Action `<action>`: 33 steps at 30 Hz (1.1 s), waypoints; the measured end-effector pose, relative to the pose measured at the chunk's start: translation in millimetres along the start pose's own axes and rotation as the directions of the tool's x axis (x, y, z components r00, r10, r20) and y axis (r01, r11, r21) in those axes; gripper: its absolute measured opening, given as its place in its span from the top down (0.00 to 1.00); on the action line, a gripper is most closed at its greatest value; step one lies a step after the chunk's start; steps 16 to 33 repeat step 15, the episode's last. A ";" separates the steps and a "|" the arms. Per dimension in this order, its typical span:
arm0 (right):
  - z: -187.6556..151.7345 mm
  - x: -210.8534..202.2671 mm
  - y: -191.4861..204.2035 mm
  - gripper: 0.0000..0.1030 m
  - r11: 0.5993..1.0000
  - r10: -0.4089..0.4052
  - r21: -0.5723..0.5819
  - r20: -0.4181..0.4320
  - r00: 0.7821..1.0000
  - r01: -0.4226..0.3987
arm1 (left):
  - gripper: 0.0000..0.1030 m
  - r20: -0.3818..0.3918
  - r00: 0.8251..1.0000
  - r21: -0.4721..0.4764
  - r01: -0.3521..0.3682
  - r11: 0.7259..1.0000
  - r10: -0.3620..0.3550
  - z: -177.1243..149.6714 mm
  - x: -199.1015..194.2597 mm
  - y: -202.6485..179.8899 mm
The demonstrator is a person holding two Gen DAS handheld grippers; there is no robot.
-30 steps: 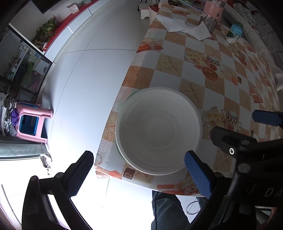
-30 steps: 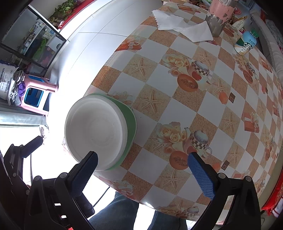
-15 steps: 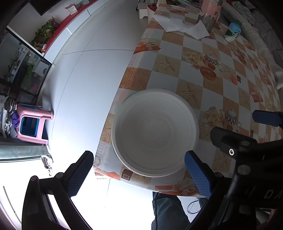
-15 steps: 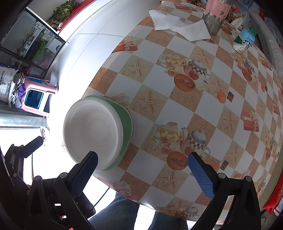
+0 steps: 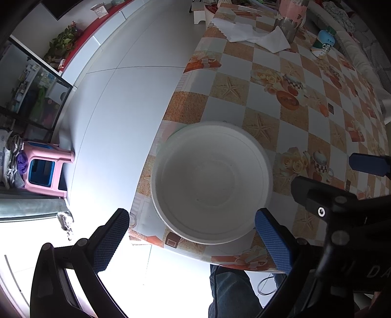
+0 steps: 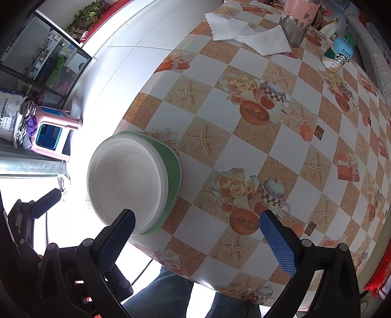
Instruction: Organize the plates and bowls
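white bowl (image 5: 211,182): sits upright near the counter's left front corner, nested on the green plate; also seen from the right wrist view (image 6: 127,183), empty inside.
green plate (image 6: 174,168): under the white bowl, its rim showing mostly on the bowl's right side in the right wrist view; only a thin green sliver shows at the bowl's far left edge in the left wrist view (image 5: 178,128).
left gripper (image 5: 193,231): open wide, holding nothing; the blue pads (image 5: 273,241) stand either side of the bowl's near rim, above it, with no visible contact.
right gripper (image 6: 199,239): open wide, empty; its left finger overlaps the near edge of the bowl in the view, its right finger is over bare counter.
counter (image 6: 244,151): covered in a checked cloth printed with starfish, roses and teacups.
white napkins (image 6: 244,36): spread flat at the far end of the counter, just beside the metal cup.
metal cup (image 6: 297,22): upright at the far end, with pink on its upper part.
bottle (image 6: 338,55): upright at the far right, green and white label, well apart from the bowl.
pink stool (image 5: 44,166): on the floor to the left of the counter.
person's legs (image 6: 166,296): in jeans, below the counter's near edge.
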State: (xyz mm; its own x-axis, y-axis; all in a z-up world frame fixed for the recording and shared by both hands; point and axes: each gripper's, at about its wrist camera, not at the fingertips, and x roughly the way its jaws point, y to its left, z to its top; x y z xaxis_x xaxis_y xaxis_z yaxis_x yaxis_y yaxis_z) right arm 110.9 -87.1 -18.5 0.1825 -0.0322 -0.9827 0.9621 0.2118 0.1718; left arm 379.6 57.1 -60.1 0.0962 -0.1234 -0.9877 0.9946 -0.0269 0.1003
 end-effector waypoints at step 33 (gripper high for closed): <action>3.9 -1.1 -12.4 0.01 1.000 0.023 -0.003 -0.004 1.000 -0.023 | 0.00 0.041 0.999 0.012 0.020 1.000 -0.020 10.5 -11.4 -9.2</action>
